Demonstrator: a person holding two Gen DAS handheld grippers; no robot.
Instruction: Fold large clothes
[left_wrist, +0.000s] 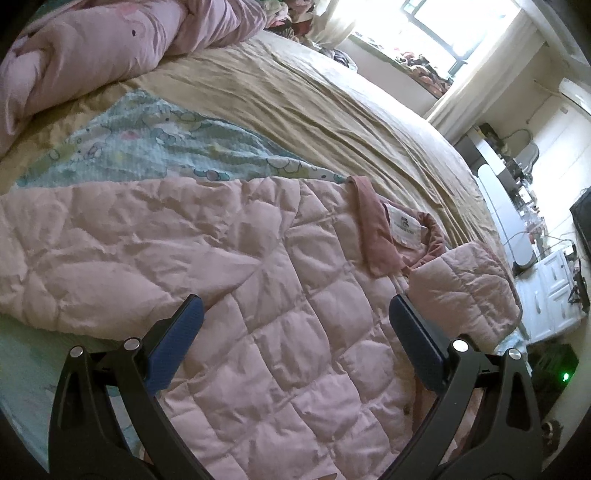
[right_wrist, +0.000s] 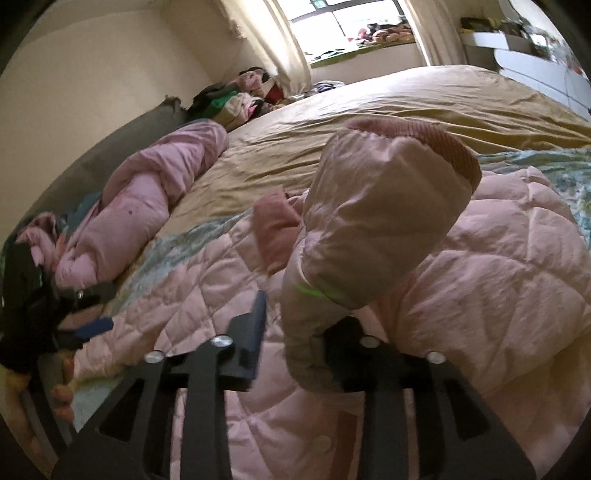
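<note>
**Pink quilted jacket spread on the bed, one sleeve between the right fingers**

A pale pink quilted puffer jacket (left_wrist: 280, 295) lies spread flat on a wide bed covered by a tan, wrinkled bedsheet (left_wrist: 332, 103). Under its upper edge lies a light blue blanket printed with cartoon figures (left_wrist: 155, 147). The jacket's darker pink corduroy collar (left_wrist: 376, 236) lies open and shows a white sewn-in label (left_wrist: 402, 225).

The left gripper (left_wrist: 295, 314) hangs over the jacket's body with its blue-padded fingers (left_wrist: 177, 339) spread wide apart; nothing is between them, and only quilted fabric shows beneath.

In the right wrist view, the right gripper (right_wrist: 291, 325) has the jacket's pink sleeve (right_wrist: 369, 221) running up between its fingers, the sleeve end with its darker pink ribbed cuff (right_wrist: 436, 140) standing above them. The fingers are partly apart. The left finger (right_wrist: 258, 325) shows a gap to the fabric, while the other is hidden behind the sleeve, so a firm grip cannot be told.

At the left edge of that view the other gripper appears, held by a person's hand (right_wrist: 62, 387).

A bundled pink duvet (right_wrist: 147, 199) lies by the bed's far side, beside a grey headboard (right_wrist: 110, 147). A heap of mixed clothes (right_wrist: 240, 96) sits near the cream curtains (right_wrist: 288, 48) and a bright window (right_wrist: 351, 18).
</note>
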